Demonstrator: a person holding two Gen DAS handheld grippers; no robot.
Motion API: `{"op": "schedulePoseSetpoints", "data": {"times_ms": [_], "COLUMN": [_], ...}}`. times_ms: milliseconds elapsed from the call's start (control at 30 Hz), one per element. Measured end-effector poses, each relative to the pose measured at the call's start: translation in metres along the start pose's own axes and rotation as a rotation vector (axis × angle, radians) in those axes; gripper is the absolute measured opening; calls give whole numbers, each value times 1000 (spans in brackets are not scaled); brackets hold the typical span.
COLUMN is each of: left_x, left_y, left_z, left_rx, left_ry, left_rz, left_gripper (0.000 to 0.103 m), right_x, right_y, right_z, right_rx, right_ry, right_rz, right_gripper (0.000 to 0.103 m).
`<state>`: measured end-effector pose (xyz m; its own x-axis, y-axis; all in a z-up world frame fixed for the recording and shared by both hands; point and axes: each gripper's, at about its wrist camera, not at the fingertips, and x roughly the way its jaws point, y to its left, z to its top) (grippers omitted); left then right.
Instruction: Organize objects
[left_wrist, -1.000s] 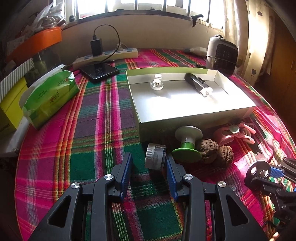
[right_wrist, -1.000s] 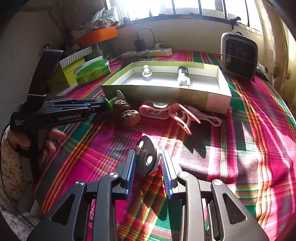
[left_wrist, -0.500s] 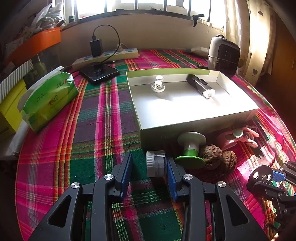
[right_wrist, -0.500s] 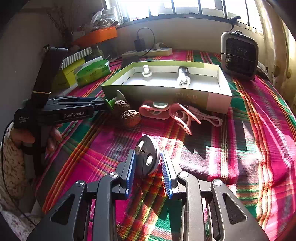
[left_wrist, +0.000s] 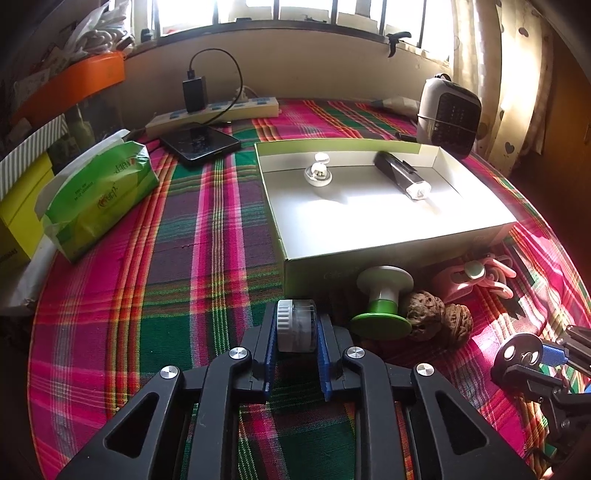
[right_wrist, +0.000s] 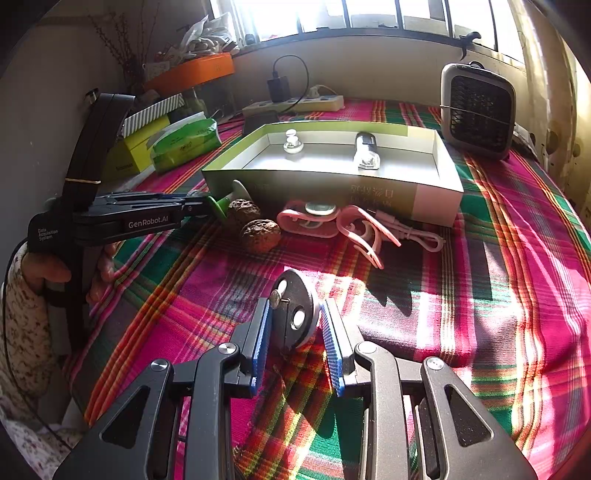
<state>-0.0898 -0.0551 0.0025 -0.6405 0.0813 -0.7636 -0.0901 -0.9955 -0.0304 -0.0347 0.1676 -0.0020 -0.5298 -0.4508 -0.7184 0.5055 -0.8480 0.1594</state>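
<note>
My left gripper (left_wrist: 297, 314) is shut on a small clear jar with a ribbed grey lid (left_wrist: 295, 332), low over the plaid cloth just in front of the open white box (left_wrist: 369, 254). In the right wrist view the left gripper (right_wrist: 199, 206) reaches in from the left, and the jar is hidden. My right gripper (right_wrist: 295, 306) is shut on a dark round disc (right_wrist: 295, 314) standing on edge. A white knob-like piece (left_wrist: 317, 173) and a black tube (left_wrist: 400, 173) lie in the box. A green-and-white spool (left_wrist: 382, 299), two walnuts (left_wrist: 424, 314) and a pink gadget (left_wrist: 472, 273) sit against the box front.
A green tissue pack (left_wrist: 99, 192) and a yellow box (left_wrist: 18, 214) stand at the left. A phone (left_wrist: 199, 142) and power strip (left_wrist: 214, 112) lie at the back, a small heater (left_wrist: 448, 114) at the back right. A pink cable (right_wrist: 417, 232) trails by the box.
The left jaws have closed onto the small jar, which went from tilted to square between the pads. The right gripper and its disc have not moved.
</note>
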Motion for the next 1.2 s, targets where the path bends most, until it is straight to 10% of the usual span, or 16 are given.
{"op": "schedulePoseSetpoints", "data": {"times_ms": [1200], "left_x": [-30], "left_y": [-8], "left_z": [13], "left_rx": [8], "left_ry": [-58], "left_rz": [-24], "left_gripper": [17], "right_x": [-16], "right_y": [-10], "right_z": [22], "right_rx": [28], "right_ry": [-57], "right_rz": [4], "right_gripper": [29]}}
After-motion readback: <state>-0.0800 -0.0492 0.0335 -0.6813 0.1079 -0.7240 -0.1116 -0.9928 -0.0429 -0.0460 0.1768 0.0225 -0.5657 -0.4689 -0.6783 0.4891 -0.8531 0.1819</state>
